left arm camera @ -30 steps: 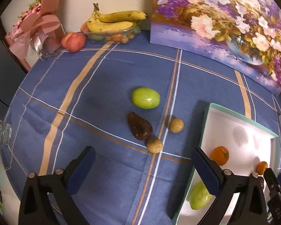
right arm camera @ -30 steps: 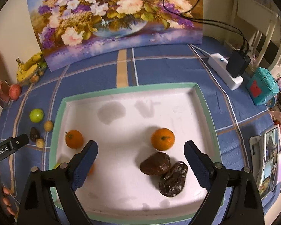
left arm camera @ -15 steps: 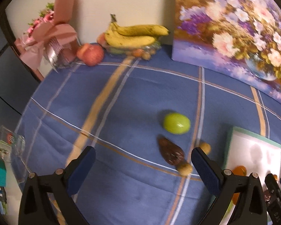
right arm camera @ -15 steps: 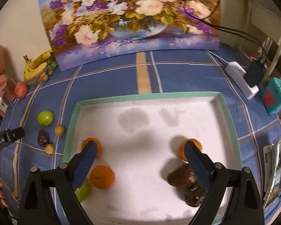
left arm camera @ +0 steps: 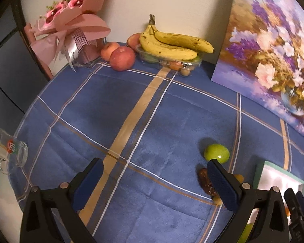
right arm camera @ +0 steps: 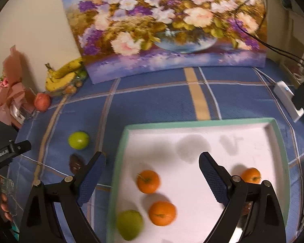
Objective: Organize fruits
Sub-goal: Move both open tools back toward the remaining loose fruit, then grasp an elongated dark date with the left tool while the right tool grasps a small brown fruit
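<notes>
A green fruit (left arm camera: 216, 152) lies on the blue cloth beside a dark brown fruit (left arm camera: 206, 181) and small tan fruits (left arm camera: 238, 177), partly hidden by my finger. My left gripper (left arm camera: 155, 184) is open and empty, left of them. The same green fruit (right arm camera: 78, 140) and brown fruit (right arm camera: 76, 163) show in the right wrist view. The white tray (right arm camera: 212, 125) holds three oranges (right arm camera: 148, 181), (right arm camera: 162, 213), (right arm camera: 251, 175) and a green fruit (right arm camera: 129, 224). My right gripper (right arm camera: 152, 178) is open and empty above the tray's front left.
Bananas (left arm camera: 168, 44) on a clear box and red apples (left arm camera: 122, 58) stand at the back. A pink bouquet (left arm camera: 71, 30) is at the back left. A flower painting (left arm camera: 273, 56) leans on the wall. A glass mug (left arm camera: 10, 151) is left. A power strip (right arm camera: 287, 99) is right.
Both grippers have swung left. The left view now faces the bananas and apples. The right view shows the tray's left side and the loose fruits beside it.
</notes>
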`<move>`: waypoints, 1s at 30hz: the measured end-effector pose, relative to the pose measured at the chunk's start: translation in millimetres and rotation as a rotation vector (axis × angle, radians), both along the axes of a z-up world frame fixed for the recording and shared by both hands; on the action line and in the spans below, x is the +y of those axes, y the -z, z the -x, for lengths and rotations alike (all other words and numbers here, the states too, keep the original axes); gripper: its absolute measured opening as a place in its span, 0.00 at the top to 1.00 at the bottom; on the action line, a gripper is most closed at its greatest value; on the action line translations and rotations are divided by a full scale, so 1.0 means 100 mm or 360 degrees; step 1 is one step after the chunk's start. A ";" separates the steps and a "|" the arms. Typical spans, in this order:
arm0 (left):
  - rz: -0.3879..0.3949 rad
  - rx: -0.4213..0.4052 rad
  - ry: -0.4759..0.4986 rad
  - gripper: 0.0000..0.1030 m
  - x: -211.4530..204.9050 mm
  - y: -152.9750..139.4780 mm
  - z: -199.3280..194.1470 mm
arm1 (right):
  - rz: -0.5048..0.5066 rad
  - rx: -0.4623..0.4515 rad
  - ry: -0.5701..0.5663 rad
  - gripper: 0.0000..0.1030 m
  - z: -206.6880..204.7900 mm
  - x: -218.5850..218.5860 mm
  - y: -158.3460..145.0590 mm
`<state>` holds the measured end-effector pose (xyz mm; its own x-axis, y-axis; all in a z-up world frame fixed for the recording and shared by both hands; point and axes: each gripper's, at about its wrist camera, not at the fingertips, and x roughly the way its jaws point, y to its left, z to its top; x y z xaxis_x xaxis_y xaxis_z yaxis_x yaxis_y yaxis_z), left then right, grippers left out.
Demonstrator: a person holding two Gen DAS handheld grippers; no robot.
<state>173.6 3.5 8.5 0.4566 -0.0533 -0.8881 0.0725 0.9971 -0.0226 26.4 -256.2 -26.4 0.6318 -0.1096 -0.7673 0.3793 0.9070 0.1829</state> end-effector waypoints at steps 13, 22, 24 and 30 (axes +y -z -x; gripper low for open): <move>0.0129 0.0131 0.0039 0.00 -0.15 0.28 -0.09 | 0.0073 -0.0110 -0.0208 0.25 -0.37 0.40 -0.16; 0.0249 0.0338 0.0140 0.11 -0.48 0.65 -0.10 | 0.0002 0.0116 -0.0207 0.41 -0.54 0.28 0.12; 0.0273 0.0361 0.0138 0.14 -0.52 0.71 -0.11 | -0.0024 0.0139 -0.0203 0.47 -0.56 0.24 0.17; 0.0299 0.0424 0.0170 0.30 -0.66 0.85 -0.10 | -0.0060 0.0127 -0.0208 0.55 -0.56 0.20 0.20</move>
<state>183.6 -62.8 -76.8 0.1927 -0.2621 -0.9456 0.1428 0.9609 -0.2372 82.8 -236.7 -46.1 0.5757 -0.0006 -0.8177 0.2730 0.9428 0.1914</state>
